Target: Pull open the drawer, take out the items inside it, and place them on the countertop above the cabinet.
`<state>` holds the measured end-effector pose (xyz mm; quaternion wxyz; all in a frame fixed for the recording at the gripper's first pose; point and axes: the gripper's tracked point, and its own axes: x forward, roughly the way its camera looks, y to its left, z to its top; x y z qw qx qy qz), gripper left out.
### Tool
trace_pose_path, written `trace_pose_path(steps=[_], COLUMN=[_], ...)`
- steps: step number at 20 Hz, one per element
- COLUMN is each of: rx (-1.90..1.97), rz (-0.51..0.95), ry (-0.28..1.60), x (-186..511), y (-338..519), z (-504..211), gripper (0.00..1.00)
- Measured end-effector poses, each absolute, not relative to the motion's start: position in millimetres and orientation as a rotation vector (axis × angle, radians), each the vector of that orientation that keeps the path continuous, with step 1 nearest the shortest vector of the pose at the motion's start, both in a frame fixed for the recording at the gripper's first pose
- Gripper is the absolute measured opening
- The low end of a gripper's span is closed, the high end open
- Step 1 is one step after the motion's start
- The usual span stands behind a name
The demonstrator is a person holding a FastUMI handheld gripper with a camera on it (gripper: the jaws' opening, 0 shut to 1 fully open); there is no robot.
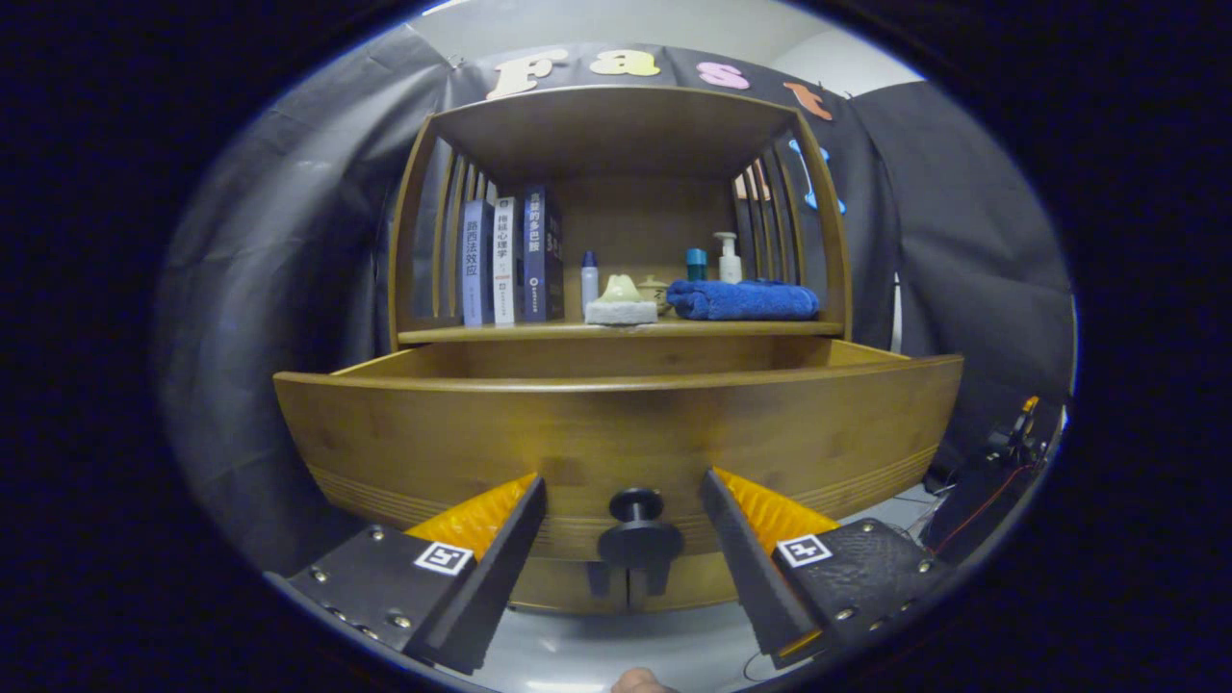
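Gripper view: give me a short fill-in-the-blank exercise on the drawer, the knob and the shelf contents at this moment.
1. The wooden drawer of the cabinet is pulled ____.
2. The gripper has its jaws open, and the round black knob sits ____ them, untouched.
3. On the countertop above the drawer, the folded towel is ____ in colour.
4. The three upright books stand beside the ____ slatted side of the shelf.

Missing words: open; between; blue; left
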<state>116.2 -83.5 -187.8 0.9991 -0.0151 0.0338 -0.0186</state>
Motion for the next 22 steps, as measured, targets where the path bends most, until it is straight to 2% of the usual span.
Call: trace_pose_path(steps=[5,10,22], rx=[-0.073,-0.05,-0.022], rz=[-0.054,-0.061,-0.054], ry=[0.039,-0.056,0.001], x=[150.2,151.0,184.7], y=[-70.5,-68.6,-70.2], z=[-191.5,-190.2,-189.9], gripper=[0.99,0.99,1.0])
